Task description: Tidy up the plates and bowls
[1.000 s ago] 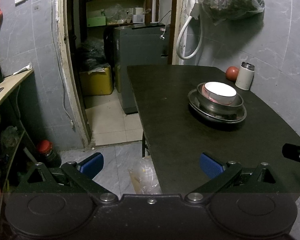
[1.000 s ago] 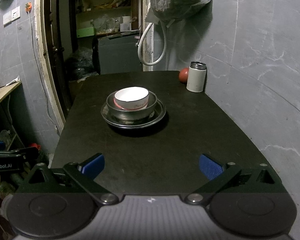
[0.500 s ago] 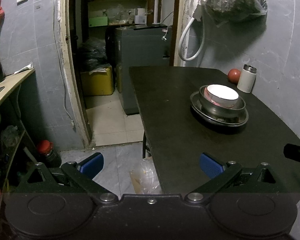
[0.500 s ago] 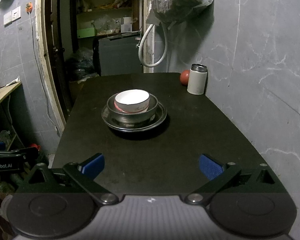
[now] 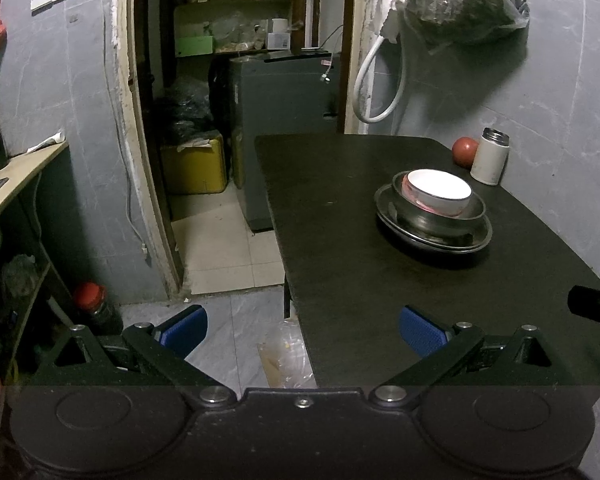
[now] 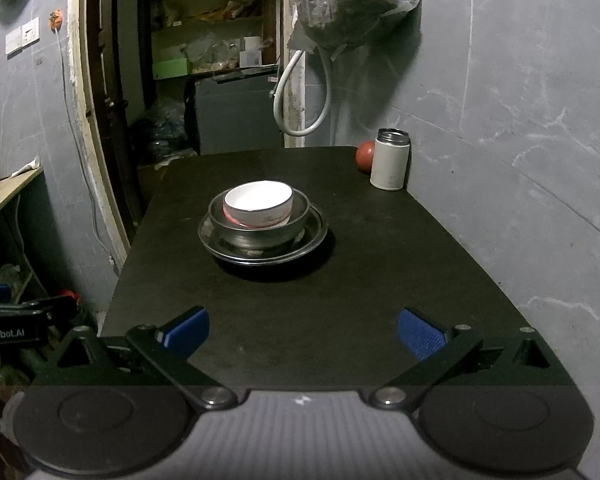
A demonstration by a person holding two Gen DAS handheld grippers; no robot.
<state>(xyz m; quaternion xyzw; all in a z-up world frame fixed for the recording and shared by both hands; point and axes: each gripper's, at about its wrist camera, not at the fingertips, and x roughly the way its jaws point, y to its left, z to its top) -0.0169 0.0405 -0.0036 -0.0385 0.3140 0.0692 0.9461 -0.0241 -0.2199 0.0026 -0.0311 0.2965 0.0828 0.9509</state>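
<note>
One metal plate (image 6: pixel 312 240), one steel bowl (image 6: pixel 260 234) on it, one white bowl (image 6: pixel 259 205) nested inside, all mid-table (image 6: pixel 340 300); both the left gripper (image 5: pixel 303 330) and right gripper (image 6: pixel 303 330) hang wide open, empty, well short of the stack

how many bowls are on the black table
2, nested mid-table: a white bowl sits inside a metal bowl, which stands on a metal plate. More could be hidden underneath.
</note>
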